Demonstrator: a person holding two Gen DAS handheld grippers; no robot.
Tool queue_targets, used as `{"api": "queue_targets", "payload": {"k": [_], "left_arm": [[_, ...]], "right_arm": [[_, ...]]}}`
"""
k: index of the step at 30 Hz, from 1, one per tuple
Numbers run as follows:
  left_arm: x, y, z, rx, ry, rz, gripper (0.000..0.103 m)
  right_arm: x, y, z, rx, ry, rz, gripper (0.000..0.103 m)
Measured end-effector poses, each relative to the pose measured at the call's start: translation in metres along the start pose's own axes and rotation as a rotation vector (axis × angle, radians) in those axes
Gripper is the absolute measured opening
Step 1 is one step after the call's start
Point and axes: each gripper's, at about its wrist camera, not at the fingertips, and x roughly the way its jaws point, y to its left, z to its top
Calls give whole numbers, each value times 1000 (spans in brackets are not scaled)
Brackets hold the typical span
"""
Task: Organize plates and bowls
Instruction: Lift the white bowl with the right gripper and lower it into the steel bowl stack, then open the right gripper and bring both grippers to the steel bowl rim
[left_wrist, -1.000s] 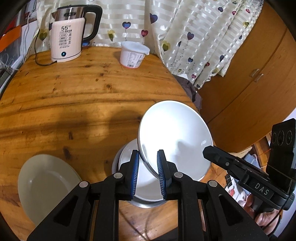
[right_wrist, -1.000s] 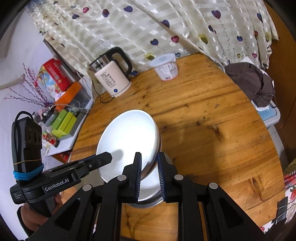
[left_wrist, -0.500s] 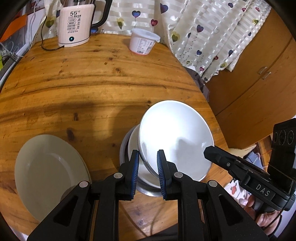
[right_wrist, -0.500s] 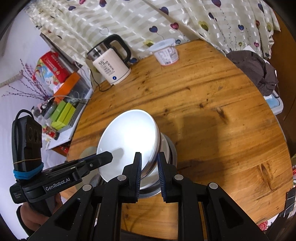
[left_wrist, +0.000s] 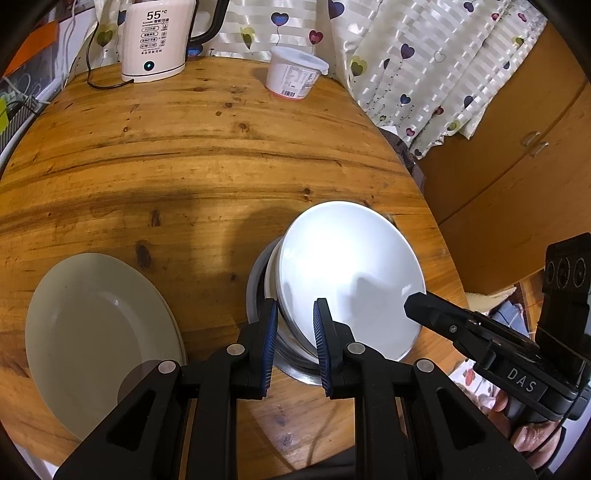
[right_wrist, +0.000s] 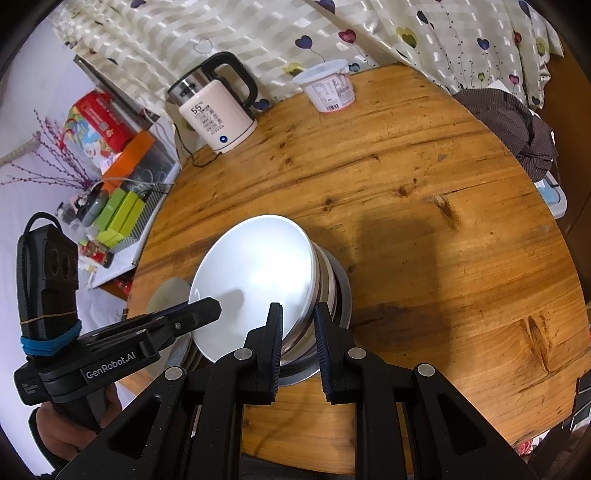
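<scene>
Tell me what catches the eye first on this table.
A white bowl is held tilted over a stack of bowls at the near edge of the round wooden table, with the left tool and right tool clamped on opposite rims. A pale plate lies left; an electric kettle reading 55 stands at the back.

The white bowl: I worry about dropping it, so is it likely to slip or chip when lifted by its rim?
The white bowl looks glazed and glossy, so it is probably slippery. It seems rigid ceramic, likely to chip if it knocks the stack below. The left gripper and right gripper pinch opposite rim edges, which should steady it.
</scene>
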Motion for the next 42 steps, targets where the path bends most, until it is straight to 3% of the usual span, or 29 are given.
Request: {"api": "queue_targets", "payload": {"k": [16,24,42], "left_arm": [[-1,5,0,-19,-5,-20,20],[-10,8,3,-28,-45,-47,20],[-2,6,-1,-8,-45,-39,20]], "right_arm": [[4,-1,0,-15,24,-4,19],[-2,0,4,-29,-6,-1,19],[-4,0,3,-45,-18,-17,15]]}}
